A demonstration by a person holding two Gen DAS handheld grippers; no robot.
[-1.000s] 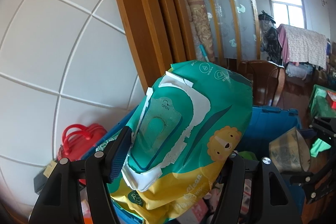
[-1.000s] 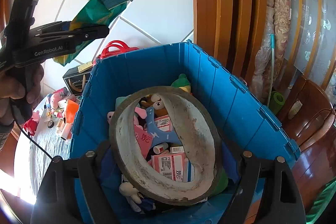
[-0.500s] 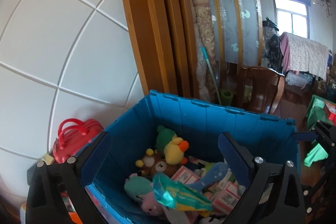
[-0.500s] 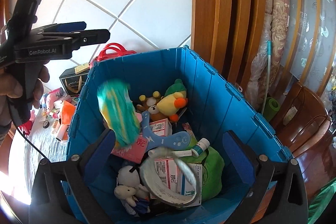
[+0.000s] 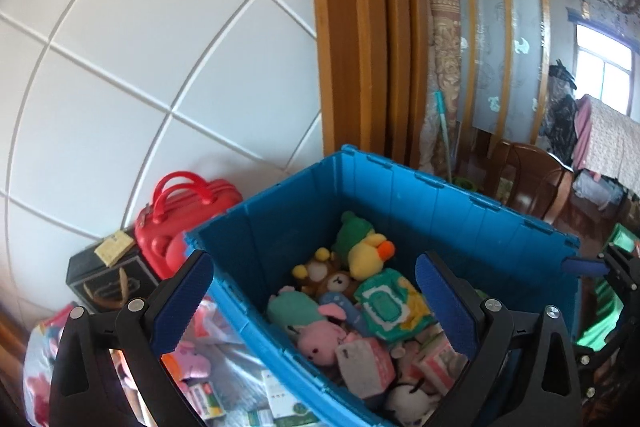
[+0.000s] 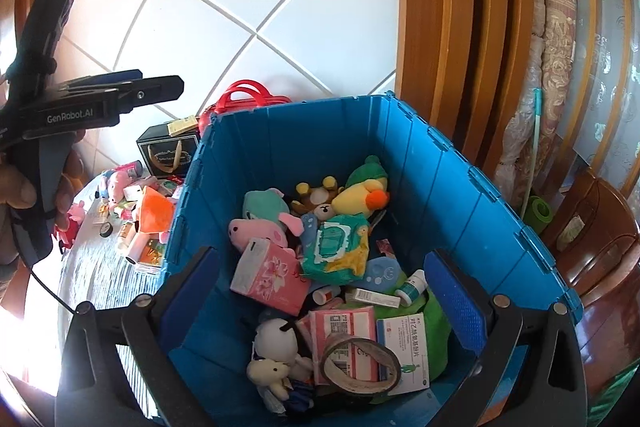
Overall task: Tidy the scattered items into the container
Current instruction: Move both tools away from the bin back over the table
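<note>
A blue plastic crate holds plush toys, boxes and small bottles. The green and yellow wet-wipes pack lies inside it on the pile. A grey tape roll lies inside near the front wall. My left gripper is open and empty above the crate's left rim; it also shows in the right wrist view at upper left. My right gripper is open and empty above the crate's front.
Scattered toys and small boxes lie on the table left of the crate. A red toy suitcase and a black box stand behind them against the white tiled wall. A wooden chair stands to the right.
Both grippers opened: the wipes pack dropped from the left and the tape roll from the right, and both now rest in the crate. The left gripper shifted towards the crate's left rim.
</note>
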